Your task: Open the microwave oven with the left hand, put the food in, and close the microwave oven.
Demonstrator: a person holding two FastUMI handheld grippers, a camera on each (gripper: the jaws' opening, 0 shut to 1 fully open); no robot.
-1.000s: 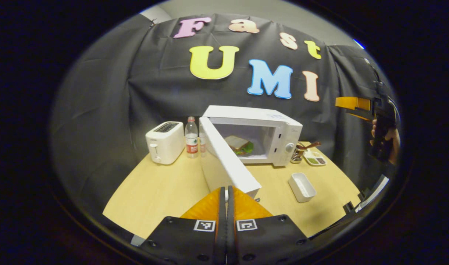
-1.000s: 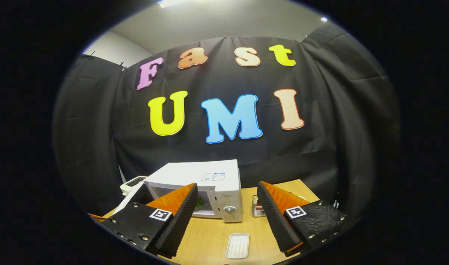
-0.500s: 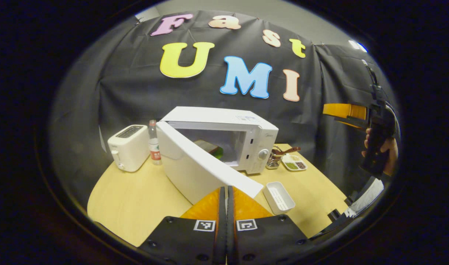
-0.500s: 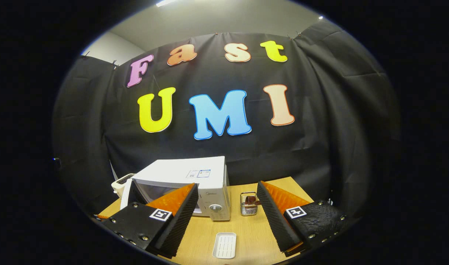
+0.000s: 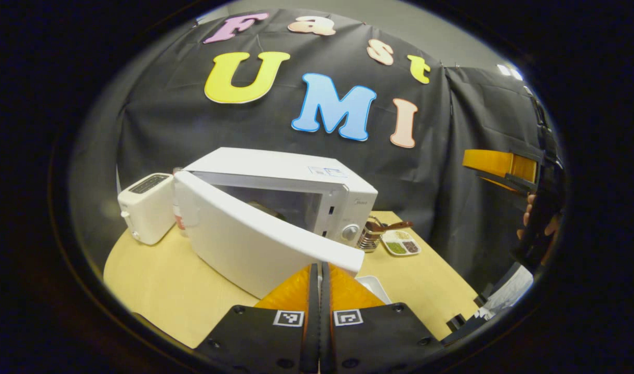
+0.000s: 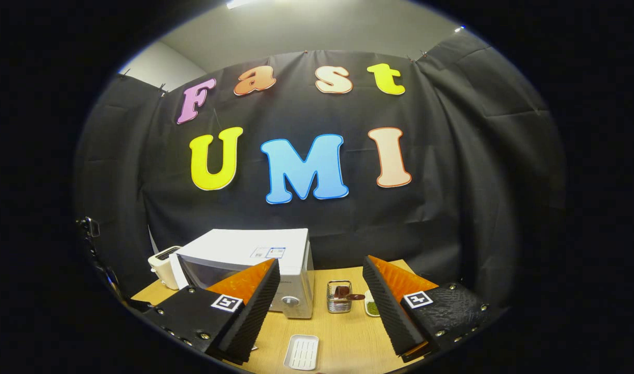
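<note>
1. With the door roughly half shut, the microwave sits at the back of the table, between the toaster and a utensil holder.
2. Left gripper: fingers pressed together with nothing between them, tips right at the door's free lower edge. Looks like contact, can't confirm.
3. Right gripper: fingers spread wide, empty, held up and well back from the table. In the left gripper view it's off to the right, in a hand.
4. Food: just a dark shape inside the cavity behind the door. Judging by that, the loading step is done and only closing remains.
5. Handling guess: the door is a stiff, light, hinged panel with a smooth face, so tips could skid. Push on the free edge, far from the hinge, for best leverage; no grip needed.
6. Risk: the oven body looks light and could slide on the table if shoved hard at latch.
7. Empty white tray lies on the table in front of the oven.
</note>
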